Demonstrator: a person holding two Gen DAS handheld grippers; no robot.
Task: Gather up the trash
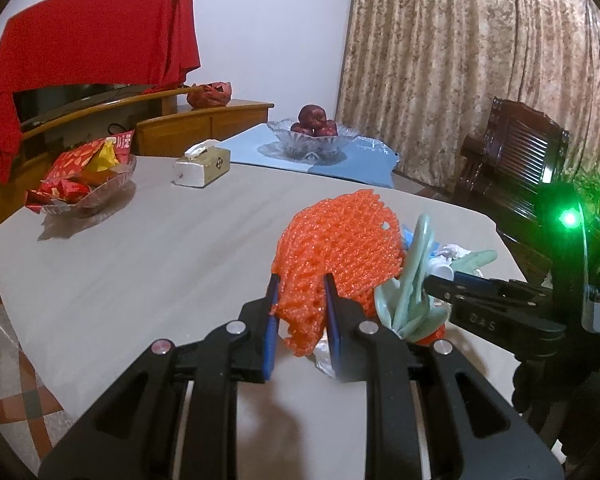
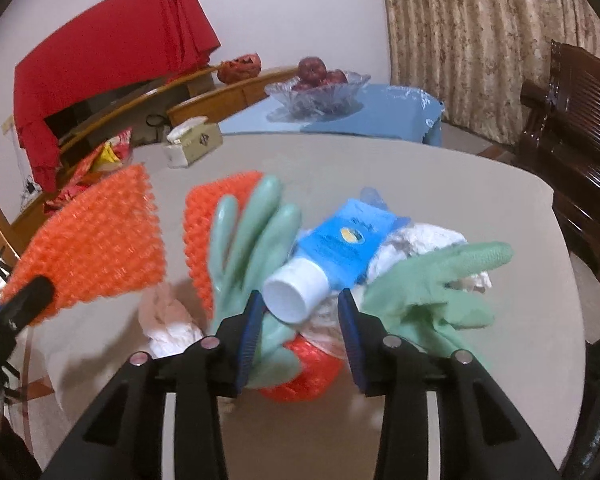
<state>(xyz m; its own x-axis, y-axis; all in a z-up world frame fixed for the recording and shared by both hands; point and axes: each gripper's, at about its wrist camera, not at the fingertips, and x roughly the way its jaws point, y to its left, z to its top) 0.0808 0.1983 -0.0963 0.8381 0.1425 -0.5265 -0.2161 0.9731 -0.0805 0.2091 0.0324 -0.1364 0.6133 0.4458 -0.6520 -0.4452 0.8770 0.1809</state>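
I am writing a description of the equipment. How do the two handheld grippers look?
Both the left gripper and the right gripper have matte black linkage arms with triangular cut-outs, round silver pivot pins and blue finger pads. From the left wrist camera, the right unit shows a glowing green light.

Beyond the table [image 1: 140, 248] — tissue box [image 1: 202, 166], apple bowl [image 1: 312, 140], red cloth [image 1: 96, 32].

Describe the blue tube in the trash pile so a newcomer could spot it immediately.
On the beige table, find the trash pile between the two hand-held grippers. The blue tube lies on top, between the green rubber gloves and in front of the crumpled white paper. It alone is bright blue, with a white screw cap pointing toward the right wrist camera.
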